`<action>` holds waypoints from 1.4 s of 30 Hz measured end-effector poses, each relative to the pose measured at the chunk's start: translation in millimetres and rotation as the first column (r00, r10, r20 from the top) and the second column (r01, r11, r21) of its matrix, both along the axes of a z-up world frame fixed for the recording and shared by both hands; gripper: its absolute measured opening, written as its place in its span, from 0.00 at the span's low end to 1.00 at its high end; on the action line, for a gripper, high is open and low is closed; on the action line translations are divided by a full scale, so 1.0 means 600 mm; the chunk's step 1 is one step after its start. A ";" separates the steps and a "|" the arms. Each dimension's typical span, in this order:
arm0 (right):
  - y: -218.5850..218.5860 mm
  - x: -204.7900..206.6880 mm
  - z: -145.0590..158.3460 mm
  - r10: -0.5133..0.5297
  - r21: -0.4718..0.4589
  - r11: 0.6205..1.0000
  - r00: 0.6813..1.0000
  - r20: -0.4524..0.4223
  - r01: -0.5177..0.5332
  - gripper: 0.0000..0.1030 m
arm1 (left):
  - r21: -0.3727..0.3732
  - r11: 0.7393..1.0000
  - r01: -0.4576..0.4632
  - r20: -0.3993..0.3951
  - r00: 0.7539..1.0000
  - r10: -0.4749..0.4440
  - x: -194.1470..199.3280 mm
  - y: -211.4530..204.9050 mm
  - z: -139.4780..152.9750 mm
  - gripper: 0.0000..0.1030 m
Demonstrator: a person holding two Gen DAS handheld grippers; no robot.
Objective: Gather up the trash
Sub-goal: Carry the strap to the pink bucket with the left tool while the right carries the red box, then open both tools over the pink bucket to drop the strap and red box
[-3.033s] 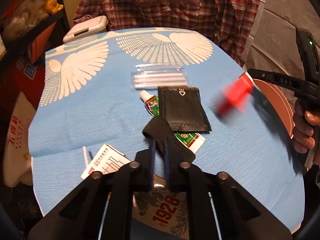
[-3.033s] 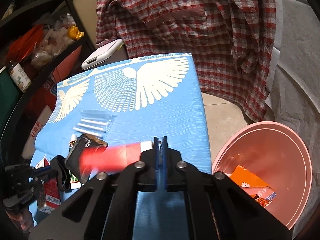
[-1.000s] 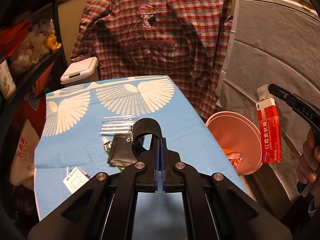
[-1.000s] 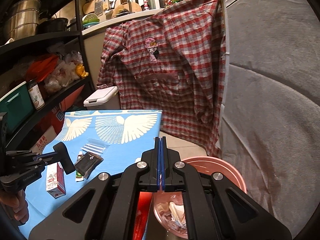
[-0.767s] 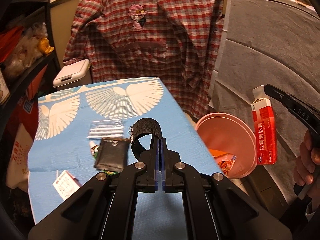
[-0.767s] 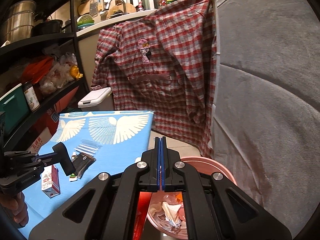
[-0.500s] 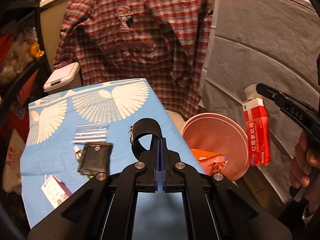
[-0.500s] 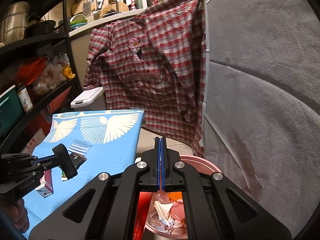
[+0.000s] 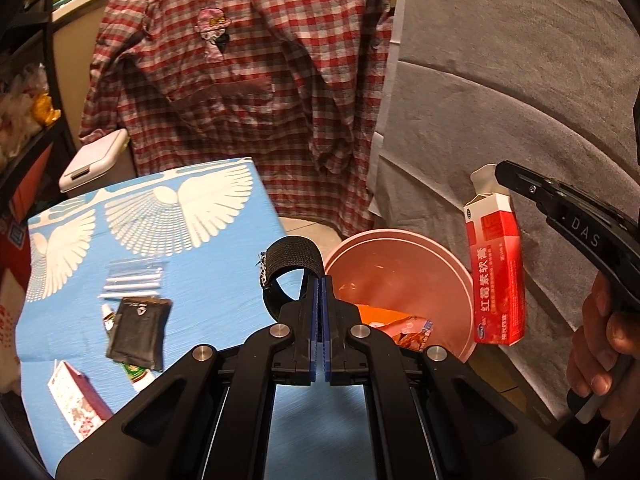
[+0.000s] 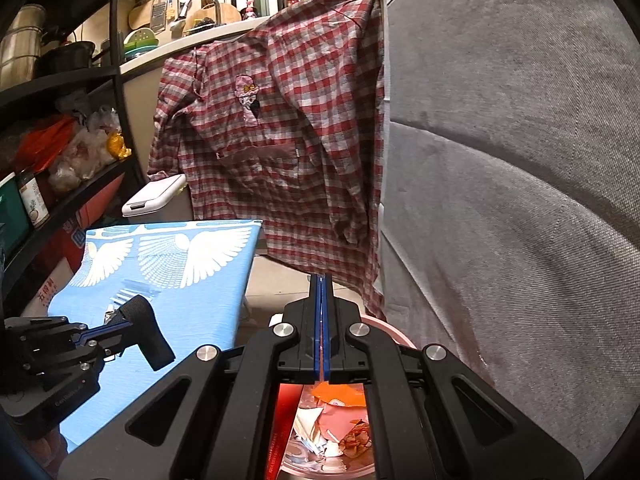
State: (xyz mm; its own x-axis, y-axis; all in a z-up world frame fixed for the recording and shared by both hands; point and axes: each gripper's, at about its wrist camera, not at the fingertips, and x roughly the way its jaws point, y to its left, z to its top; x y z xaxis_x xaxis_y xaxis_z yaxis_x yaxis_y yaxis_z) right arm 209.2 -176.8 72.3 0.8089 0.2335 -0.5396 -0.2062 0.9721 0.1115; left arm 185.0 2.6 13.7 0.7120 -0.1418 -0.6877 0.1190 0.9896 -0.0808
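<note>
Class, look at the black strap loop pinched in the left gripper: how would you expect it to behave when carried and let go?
The black strap loop probably has some spring, since it holds an open arch above the left gripper instead of drooping. It looks thin and likely light. Once released, it should drop softly into the pink bin without rolling.

- Red and white carton (image 9: 496, 272), hanging from the right gripper (image 9: 505, 176): white Chinese characters ran down its red face, reading 红霉素软膏.
- Right gripper's black side: raised letters "DAS".
- Cardboard box (image 10: 50, 292) under the shelf at left: red Chinese characters, too partial to read.
- Small carton (image 9: 76, 402) on the blue cloth: print too blurred.
</note>
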 end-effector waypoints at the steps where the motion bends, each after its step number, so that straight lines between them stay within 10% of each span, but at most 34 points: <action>1: -0.002 0.001 -0.001 -0.003 -0.001 1.000 1.000 -0.001 0.003 0.01 | -0.003 1.000 0.002 -0.001 1.000 -0.002 0.003 -0.004 -0.001 0.02; 33: -0.028 0.071 -0.060 -0.070 -0.019 0.997 0.993 -0.098 0.068 0.01 | -0.041 0.995 0.087 -0.123 0.988 -0.092 0.086 -0.102 -0.077 0.02; 38: -0.025 0.075 -0.071 -0.068 -0.021 0.998 0.989 -0.127 0.066 0.08 | -0.055 0.995 0.080 -0.114 0.990 -0.086 0.087 -0.103 -0.076 0.28; 42: -0.031 0.074 -0.069 -0.081 -0.013 0.997 0.989 -0.120 0.080 0.32 | -0.058 0.995 0.075 -0.111 0.990 -0.081 0.086 -0.101 -0.073 0.28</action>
